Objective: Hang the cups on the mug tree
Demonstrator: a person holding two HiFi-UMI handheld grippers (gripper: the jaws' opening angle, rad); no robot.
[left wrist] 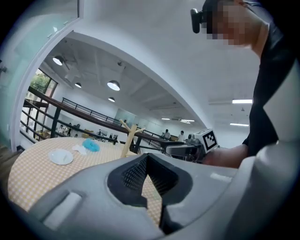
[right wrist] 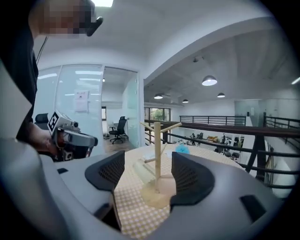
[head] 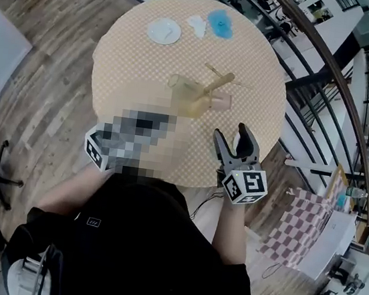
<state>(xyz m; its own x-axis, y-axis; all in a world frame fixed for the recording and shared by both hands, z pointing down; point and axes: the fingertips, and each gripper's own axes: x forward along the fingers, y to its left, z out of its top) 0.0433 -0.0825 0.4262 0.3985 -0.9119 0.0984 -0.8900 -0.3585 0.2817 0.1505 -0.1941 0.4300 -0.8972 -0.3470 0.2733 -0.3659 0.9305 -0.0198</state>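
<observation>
While I hold both tools over the near edge of the table [head: 119, 54], my left gripper [left wrist: 147, 158] is clenched tight on nothing. My right gripper [right wrist: 149, 172] is released, its jaws standing apart and empty. The mug tree [head: 210, 91] stands upright near the table's centre, pegs bare. A clear cup [head: 181, 84] lies on its side just beside the tree's base. A blue cup [head: 221, 23] and a white saucer [head: 164, 31] sit near the far edge.

Round bench [head: 127, 68] w/ checked cloth: wooden mug tree [head: 209, 91] mid, clear cup [head: 179, 84] beside it; white plate [head: 164, 31], small white item [head: 196, 25] & blue cup [head: 220, 23] at far edge.
</observation>
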